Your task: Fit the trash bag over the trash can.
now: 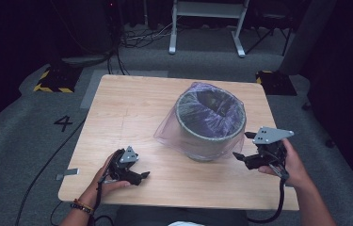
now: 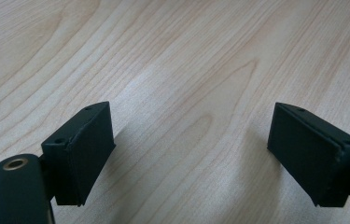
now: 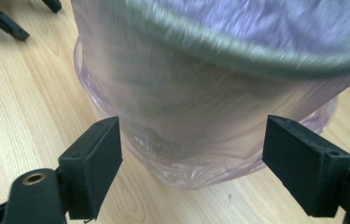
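High view: a grey bin point(image 1: 210, 126) stands on the wooden table point(image 1: 132, 108), right of the frame's centre. A thin purple bag point(image 1: 169, 131) is draped over the bin's rim, lines its inside and hangs down the outside; its loose film spreads onto the table at the bin's lower left.

Right claw point(image 1: 240, 146): held in the person's right hand point(image 1: 292, 165) at the right of the frame, just beside the bin's lower right wall. Jaws spread wide, one tip above the other, both pointing left at the bin. Nothing between them. In the right gripper view the right claw point(image 3: 189, 163) faces the bagged bin point(image 3: 210, 84) close up; the bag's point(image 3: 200, 172) bunched bottom edge lies on the table in the gap ahead of the two pads. Whether the pads touch the film I cannot tell. The upper part of that view is blurred.

Left claw point(image 1: 142, 176): held in the left hand point(image 1: 103, 181) at the lower left of the frame, low over the table, well apart from the bin. In the left gripper view the left claw point(image 2: 191, 158) is spread wide, with bare wood grain point(image 2: 172, 60) between and beyond the pads.

A cable point(image 1: 277, 207) trails from the right claw toward the bottom edge.
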`<state>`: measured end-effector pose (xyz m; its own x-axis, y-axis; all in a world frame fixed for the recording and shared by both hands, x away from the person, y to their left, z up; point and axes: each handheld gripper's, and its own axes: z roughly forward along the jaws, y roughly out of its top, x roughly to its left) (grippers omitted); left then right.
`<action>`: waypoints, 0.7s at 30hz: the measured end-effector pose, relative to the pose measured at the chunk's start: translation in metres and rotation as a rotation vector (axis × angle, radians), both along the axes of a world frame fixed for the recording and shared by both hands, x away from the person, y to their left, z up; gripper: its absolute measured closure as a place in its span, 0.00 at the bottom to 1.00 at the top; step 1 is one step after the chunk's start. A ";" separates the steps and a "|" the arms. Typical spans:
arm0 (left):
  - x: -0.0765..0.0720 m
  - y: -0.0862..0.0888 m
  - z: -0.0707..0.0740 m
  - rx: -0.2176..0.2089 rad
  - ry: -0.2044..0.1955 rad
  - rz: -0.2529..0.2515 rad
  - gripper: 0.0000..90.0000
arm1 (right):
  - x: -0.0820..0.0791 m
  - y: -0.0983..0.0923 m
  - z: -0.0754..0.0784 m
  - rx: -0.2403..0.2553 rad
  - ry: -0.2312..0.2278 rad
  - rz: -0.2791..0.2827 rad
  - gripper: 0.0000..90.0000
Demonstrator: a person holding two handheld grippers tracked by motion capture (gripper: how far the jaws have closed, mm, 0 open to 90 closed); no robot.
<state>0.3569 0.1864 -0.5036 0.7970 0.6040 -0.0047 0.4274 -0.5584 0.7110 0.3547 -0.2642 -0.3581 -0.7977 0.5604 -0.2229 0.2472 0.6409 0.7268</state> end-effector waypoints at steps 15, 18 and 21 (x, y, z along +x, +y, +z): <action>0.000 0.000 0.000 0.000 0.000 0.000 0.16 | 0.007 -0.007 -0.044 -0.047 0.030 -0.036 0.22; 0.000 0.000 0.000 0.000 0.000 0.000 0.16 | 0.008 -0.009 -0.051 -0.041 0.045 -0.039 0.22; 0.000 0.000 0.000 0.000 0.000 0.000 0.16 | 0.009 -0.011 -0.060 -0.054 0.049 -0.044 0.22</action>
<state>0.3569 0.1864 -0.5036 0.7970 0.6039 -0.0044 0.4272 -0.5587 0.7109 0.3638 -0.2751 -0.4176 -0.7832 0.5836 -0.2148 0.3106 0.6664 0.6778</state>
